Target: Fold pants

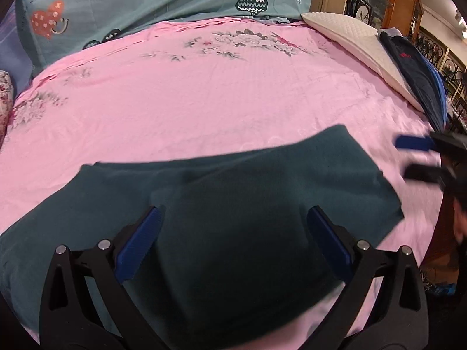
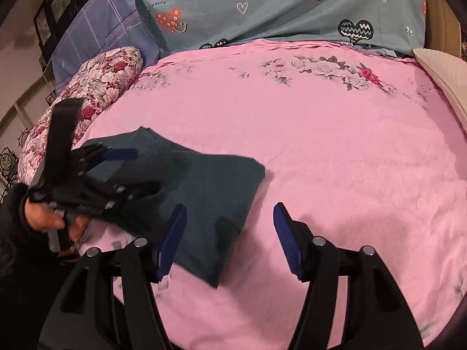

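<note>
Dark teal pants (image 1: 233, 204) lie folded into a compact rectangle on the pink floral bed sheet (image 1: 204, 93). My left gripper (image 1: 233, 213) is open, its blue pads spread wide just above the folded pants. It also shows in the right wrist view (image 2: 140, 169), over the left part of the pants (image 2: 210, 192). My right gripper (image 2: 230, 213) is open and empty, above the pants' right edge and the sheet (image 2: 321, 145). It shows blurred at the right edge of the left wrist view (image 1: 414, 157).
A teal heart-print duvet (image 1: 146, 3) lies at the head of the bed. A white quilted pillow (image 1: 350, 38) with dark blue clothes (image 1: 420, 78) sits at the right. A floral bolster (image 2: 96, 87) and a purple pillow (image 2: 102, 35) sit at the left.
</note>
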Demonstrator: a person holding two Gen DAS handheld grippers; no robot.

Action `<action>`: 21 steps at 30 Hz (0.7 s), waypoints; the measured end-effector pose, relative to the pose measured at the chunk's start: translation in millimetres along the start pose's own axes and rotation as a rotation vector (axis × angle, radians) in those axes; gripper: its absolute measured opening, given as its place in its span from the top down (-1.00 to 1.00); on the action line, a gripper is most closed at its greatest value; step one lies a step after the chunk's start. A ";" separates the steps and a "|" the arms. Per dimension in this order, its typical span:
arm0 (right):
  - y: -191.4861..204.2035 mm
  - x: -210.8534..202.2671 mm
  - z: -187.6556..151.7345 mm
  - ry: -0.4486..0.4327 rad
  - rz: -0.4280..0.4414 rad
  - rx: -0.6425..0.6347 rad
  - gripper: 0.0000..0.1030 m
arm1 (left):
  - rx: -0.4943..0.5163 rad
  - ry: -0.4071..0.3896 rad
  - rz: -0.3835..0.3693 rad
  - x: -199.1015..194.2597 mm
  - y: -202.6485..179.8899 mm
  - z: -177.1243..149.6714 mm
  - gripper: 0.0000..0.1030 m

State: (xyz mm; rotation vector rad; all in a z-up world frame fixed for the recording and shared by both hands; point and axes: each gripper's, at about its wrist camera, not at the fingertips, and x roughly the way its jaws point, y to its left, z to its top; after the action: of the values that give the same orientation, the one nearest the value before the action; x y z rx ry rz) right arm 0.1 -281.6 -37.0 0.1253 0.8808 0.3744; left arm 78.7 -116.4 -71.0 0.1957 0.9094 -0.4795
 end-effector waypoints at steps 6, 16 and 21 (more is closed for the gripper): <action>-8.5 67.4 22.7 0.148 0.089 0.054 0.49 | -0.045 0.030 0.005 -3.6 18.4 -34.3 -0.96; -13.2 34.9 65.7 0.042 -0.031 -0.038 0.83 | -0.064 -0.004 0.025 22.9 8.5 12.0 -0.96; -57.0 51.1 82.8 0.106 -0.120 0.048 0.78 | -0.068 0.017 0.052 53.7 0.2 41.6 -0.96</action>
State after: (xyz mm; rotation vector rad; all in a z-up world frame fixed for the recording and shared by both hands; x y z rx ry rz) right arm 108.8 -311.9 -36.5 0.0974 0.9975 0.2495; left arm 136.2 -148.2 -88.6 0.1618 0.9339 -0.3983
